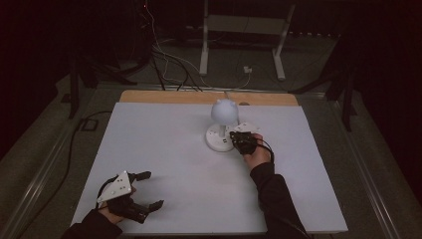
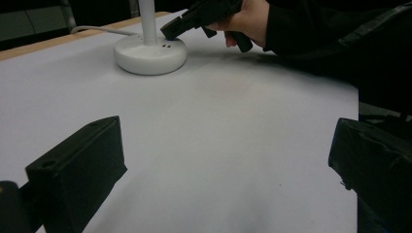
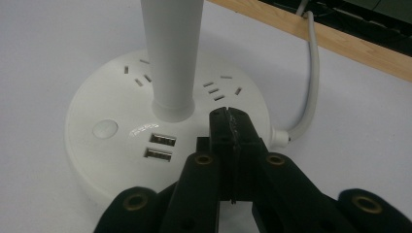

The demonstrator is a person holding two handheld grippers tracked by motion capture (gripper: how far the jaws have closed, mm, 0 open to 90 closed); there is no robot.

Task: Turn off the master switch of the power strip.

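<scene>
Black jaws of the right gripper point(image 3: 231, 124) are pressed fully together, nothing between them; tips rest on, or just above, the round white base of the lamp point(image 3: 111, 131), to the right of its stem point(image 3: 172, 53) and near the two USB ports point(image 3: 160, 147). Contact can't be confirmed. Round button point(image 3: 105, 129) sits at the base's left, apart from the tips. If the step is a press on the base, it is best done w/ closed tips as one blunt point, pushing straight down, since sideways force could slide the light base on the smooth sheet.

Left gripper point(image 1: 130, 194) lies idle at the near left corner, jaws wide apart, holding nothing.

Lamp stands toward the far middle of the table point(image 1: 164, 149), which has a pale grey sheet over a wooden top; its cord point(image 3: 311, 77) runs off the far edge. Room is dark; floor cables point(image 1: 169, 64) and a white stand point(image 1: 244, 40) lie beyond.
</scene>
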